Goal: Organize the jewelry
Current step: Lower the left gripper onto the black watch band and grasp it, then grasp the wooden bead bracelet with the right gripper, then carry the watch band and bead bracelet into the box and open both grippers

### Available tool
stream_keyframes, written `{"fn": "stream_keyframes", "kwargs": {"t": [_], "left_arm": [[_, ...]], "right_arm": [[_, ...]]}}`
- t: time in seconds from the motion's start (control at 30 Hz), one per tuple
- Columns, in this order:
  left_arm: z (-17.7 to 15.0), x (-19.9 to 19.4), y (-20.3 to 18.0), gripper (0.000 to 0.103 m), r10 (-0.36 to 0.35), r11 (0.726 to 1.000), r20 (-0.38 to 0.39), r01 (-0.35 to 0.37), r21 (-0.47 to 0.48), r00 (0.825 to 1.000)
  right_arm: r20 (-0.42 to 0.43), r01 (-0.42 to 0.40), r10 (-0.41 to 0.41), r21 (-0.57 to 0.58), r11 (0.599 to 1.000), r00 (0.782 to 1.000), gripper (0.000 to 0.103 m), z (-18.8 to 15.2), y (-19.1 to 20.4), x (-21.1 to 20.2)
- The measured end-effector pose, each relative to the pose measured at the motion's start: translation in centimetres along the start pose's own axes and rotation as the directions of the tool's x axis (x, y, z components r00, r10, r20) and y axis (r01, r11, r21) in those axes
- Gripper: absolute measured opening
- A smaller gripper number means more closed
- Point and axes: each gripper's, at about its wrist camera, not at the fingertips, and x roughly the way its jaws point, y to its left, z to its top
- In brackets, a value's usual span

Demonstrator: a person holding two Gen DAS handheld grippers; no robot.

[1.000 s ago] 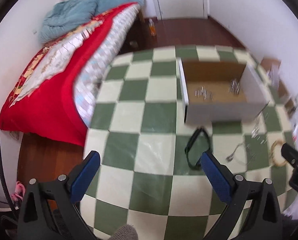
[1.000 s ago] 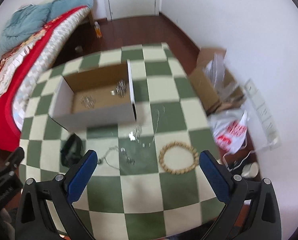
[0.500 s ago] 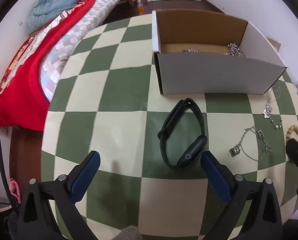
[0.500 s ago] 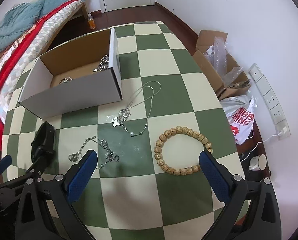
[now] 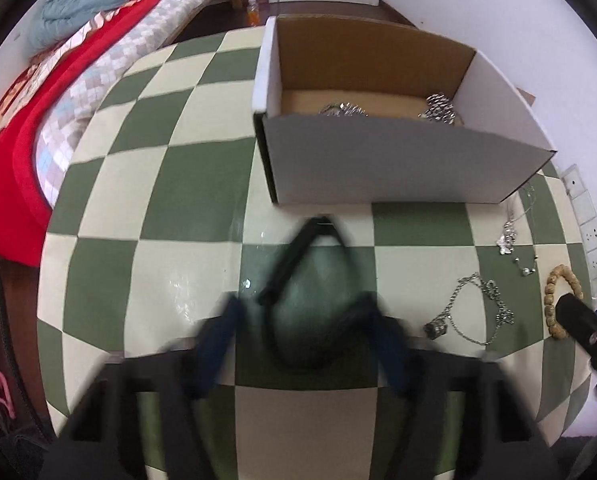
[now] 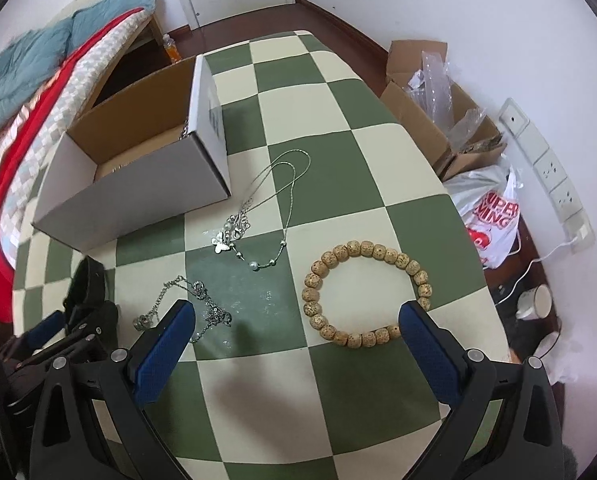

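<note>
Left tongs (image 5: 298, 344) narrowed — seemingly around black band (image 5: 298, 264), right tongs (image 6: 294, 344) released, checkered table (image 6: 338, 128), bed (image 6: 38, 80).

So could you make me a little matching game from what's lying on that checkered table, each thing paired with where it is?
Things:
1. wooden bead bracelet
2. black watch band
3. butterfly necklace
4. cardboard box

Places:
A. between the left gripper fingers
B. far left of the table, near the bed
C. in front of the open right gripper
D. just right of the box

Pairs: 1-C, 2-A, 3-D, 4-B
</note>
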Motion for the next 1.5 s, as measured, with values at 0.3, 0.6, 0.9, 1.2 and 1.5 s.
{"fn": "stream_keyframes", "kwargs": {"t": [0.3,0.6,0.9,1.2,1.5], "left_arm": [[-1.4,-0.7,2.4,0.038,0.016,0.998,-0.035,-0.019,-0.066,0.999],[-1.7,-0.9,2.7,0.038,0.029,0.996,-0.038,-0.032,-0.084,0.999],[-1.4,-0.8,2.2,0.038,0.05,0.996,-0.039,-0.052,-0.069,0.998],[-1.0,-2.1,2.3,0.038,0.043,0.997,-0.034,-0.045,-0.06,0.998],[1.5,-8.0,2.1,0.038,-0.008,0.998,0.062,0.012,-0.068,0.998]], "right_arm": [[-0.027,0.011,-0.007,0.157,0.988,1.0,0.103,0.1,-4.8,0.0],[-0.06,0.103,-0.09,0.267,0.958,0.994,0.091,1.0,-7.5,2.2],[-0.03,0.177,-0.174,0.115,0.978,0.984,0.01,0.8,-6.3,2.2],[0.017,0.092,-0.093,0.068,0.993,0.996,0.009,0.4,-4.5,0.1],[0.149,0.01,-0.008,-0.013,1.0,0.989,0.009,2.0,-0.5,-6.5]]}}
